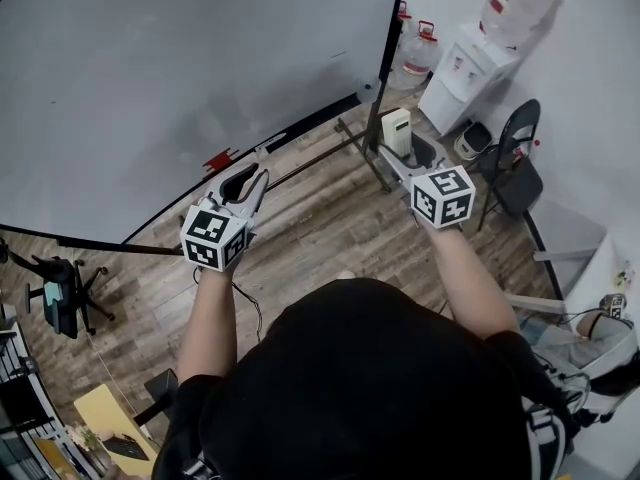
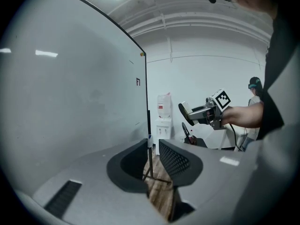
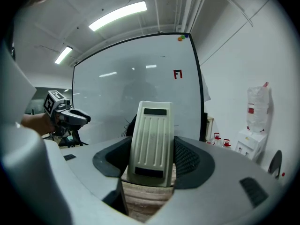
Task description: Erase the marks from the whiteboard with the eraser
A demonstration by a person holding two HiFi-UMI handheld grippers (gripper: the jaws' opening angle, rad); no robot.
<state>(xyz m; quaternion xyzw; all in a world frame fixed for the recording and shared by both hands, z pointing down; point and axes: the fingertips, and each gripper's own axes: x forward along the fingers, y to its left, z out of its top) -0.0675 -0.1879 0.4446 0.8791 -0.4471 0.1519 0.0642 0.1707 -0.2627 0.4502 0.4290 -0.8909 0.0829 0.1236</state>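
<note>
Head view: the left tool [image 1: 245, 180] and right tool [image 1: 395, 154] are raised before the whiteboard [image 1: 150, 78], with the eraser [image 1: 397, 130] in the right one. Left gripper view: jaws apart, nothing between them. Right gripper view: jaws clamped on the upright eraser, which faces the board; a small red mark [image 3: 177, 74] sits near the board's top right.

head view looks steeply down from behind left gripper [image 1: 243, 180] and right gripper [image 1: 392, 154]; we see each gripper view face along its jaws, sharing the whiteboard [image 1: 150, 78] beyond.
</note>
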